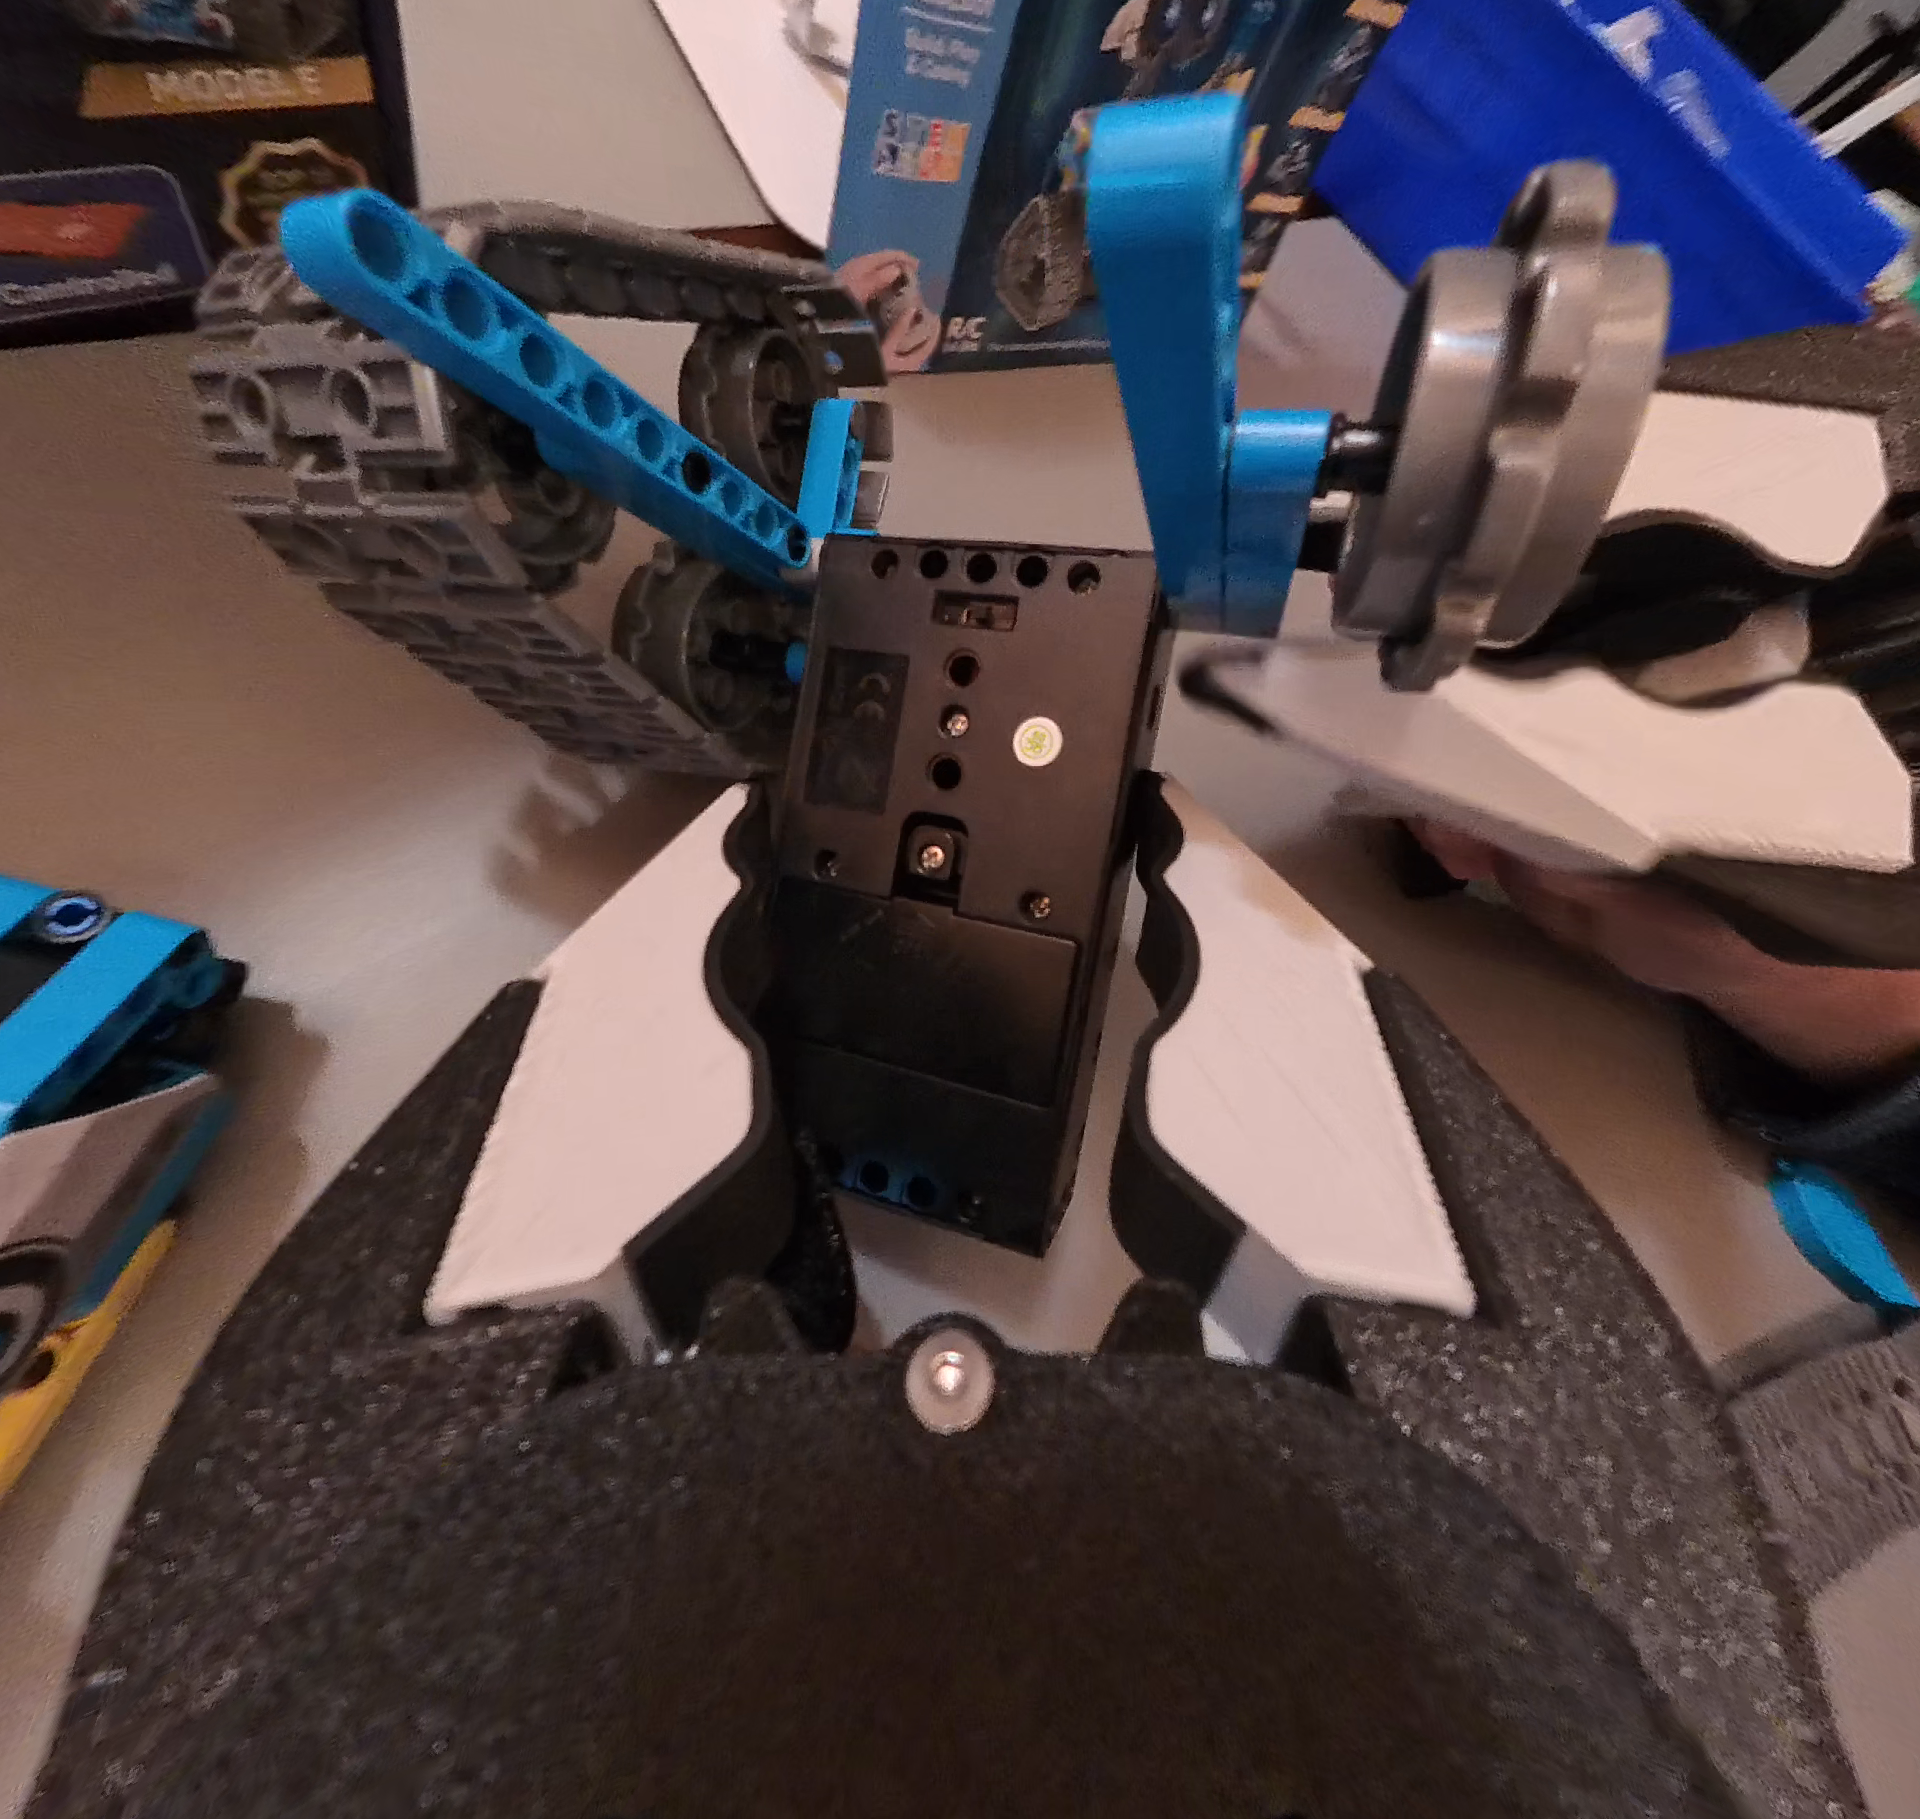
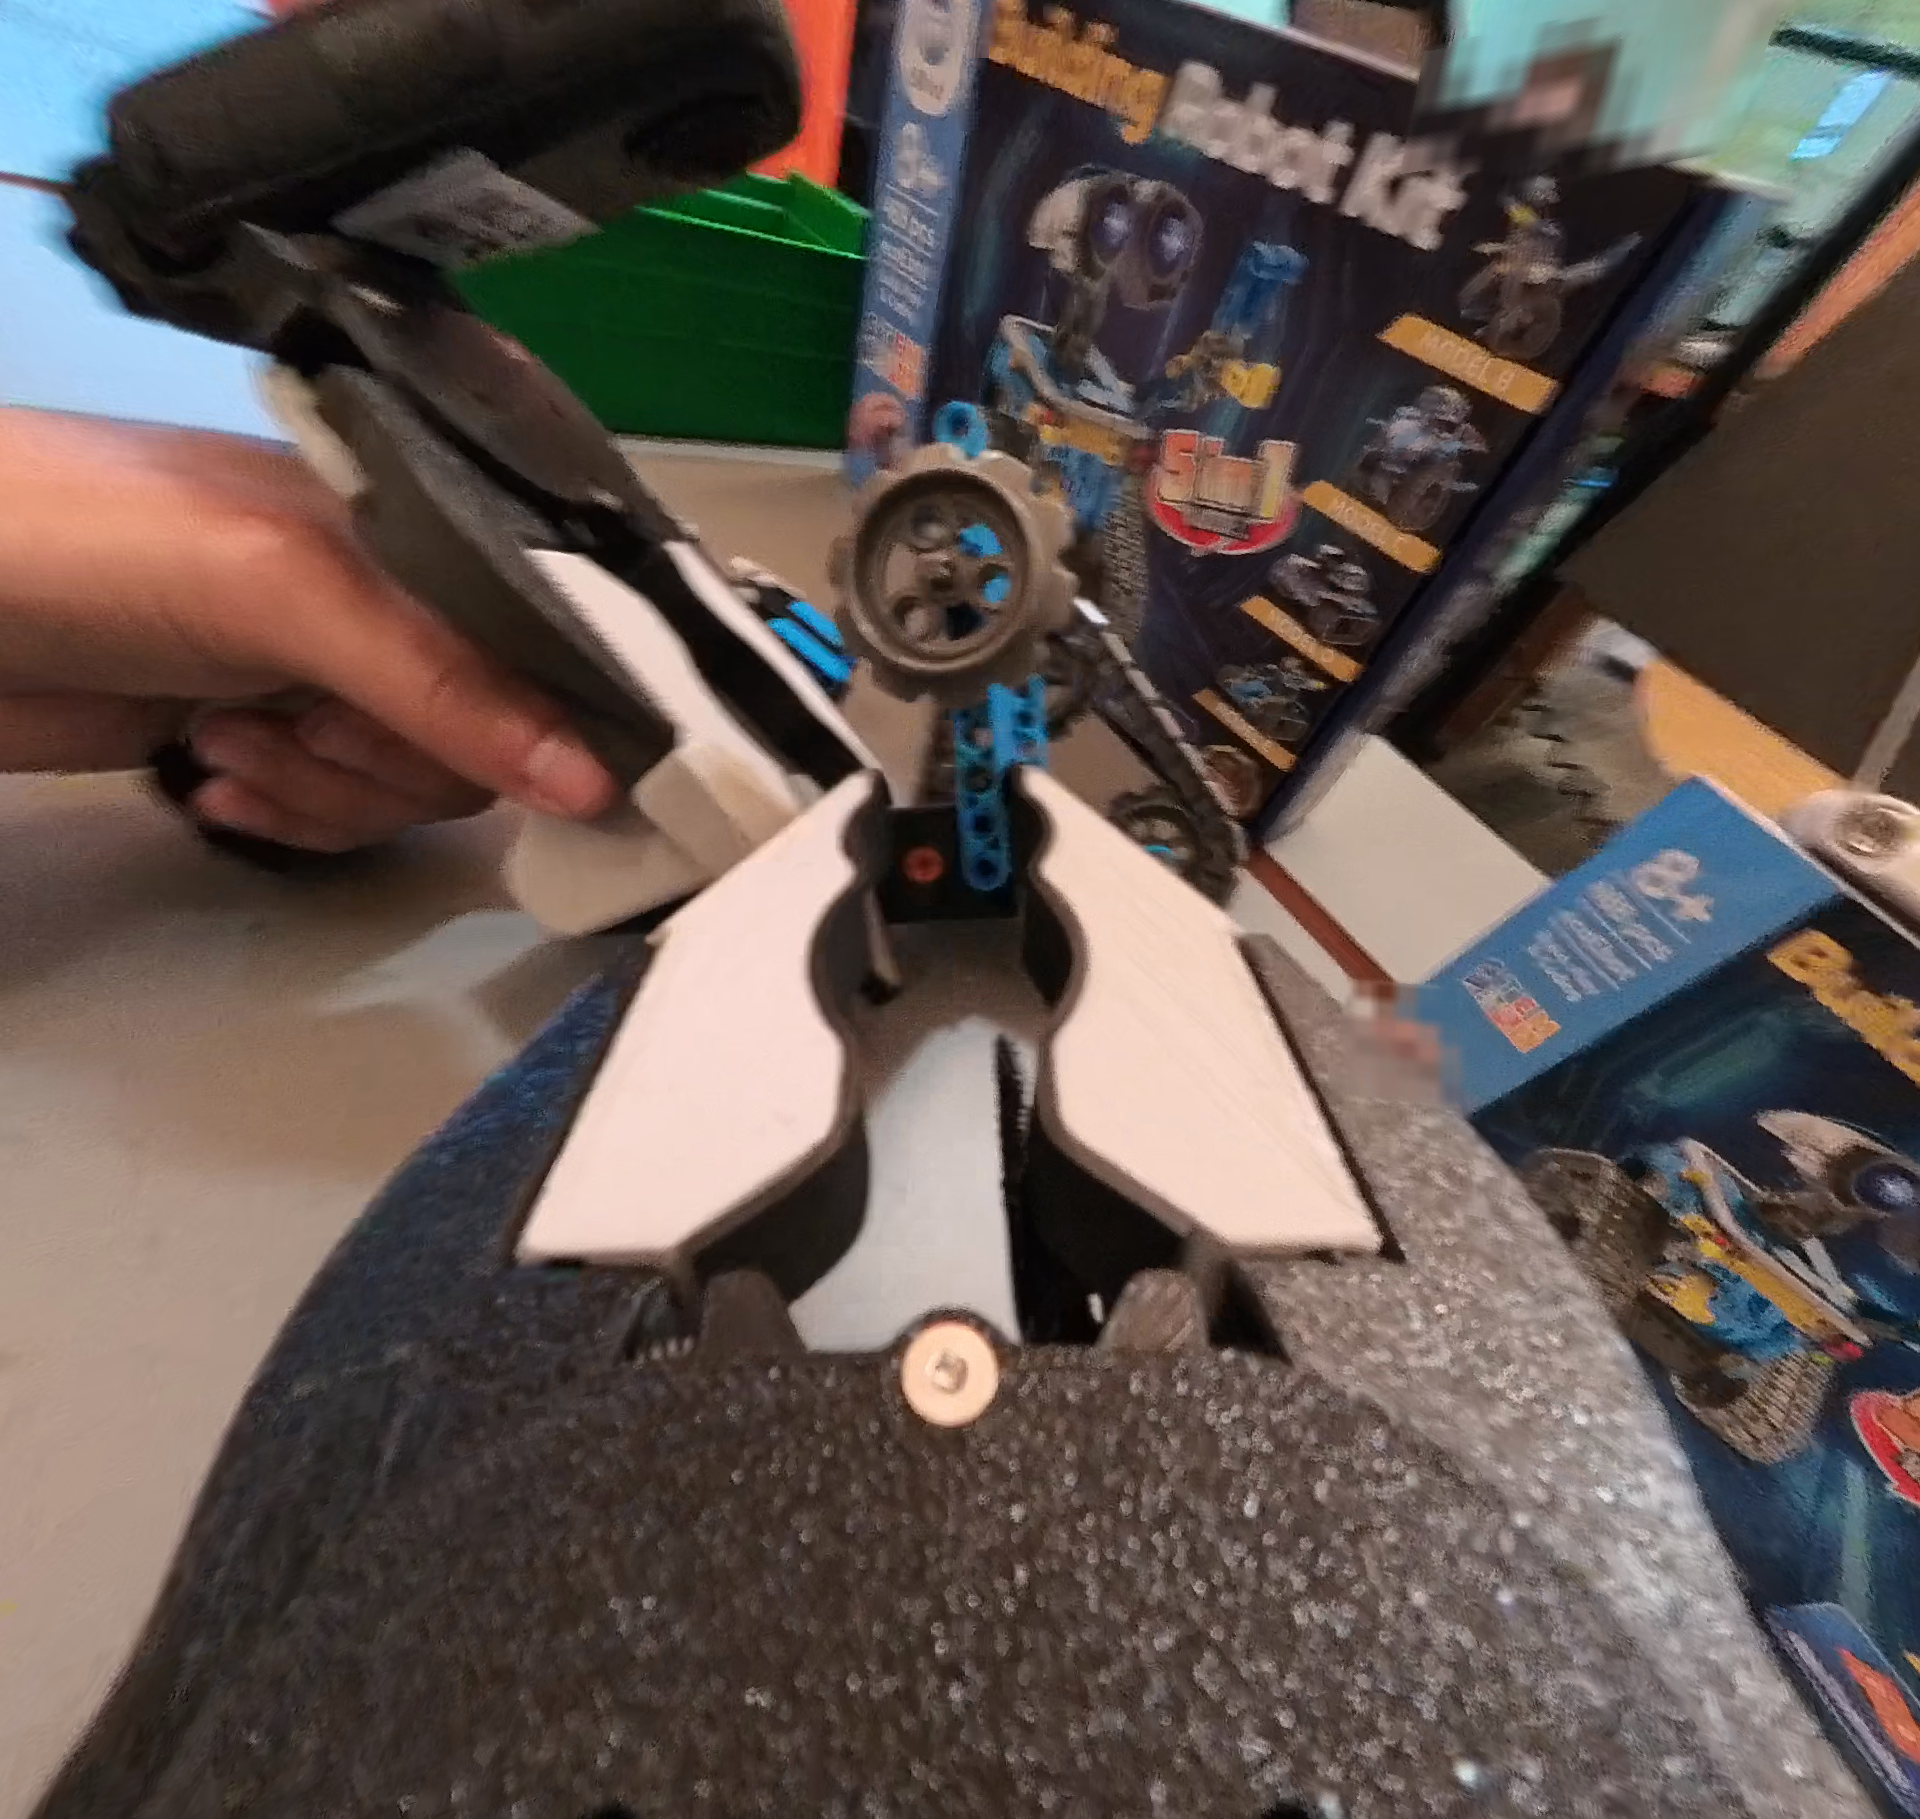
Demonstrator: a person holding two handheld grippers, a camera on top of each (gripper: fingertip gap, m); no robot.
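Left tongs (image 1: 951, 896) clamp black battery box (image 1: 956, 834) with blue beams (image 1: 540, 367).

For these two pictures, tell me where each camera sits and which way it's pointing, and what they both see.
Left wrist view: on the left gripper, looking forward along its white fingers, which clamp a black motor block carrying blue beams and a grey wheel; the kit box stands behind.
Right wrist view: on the right gripper, its fingers either side of the block's blue beam; the person's hand shows at left.
Shared: the same model, the wheel, the box and each other's gripper.
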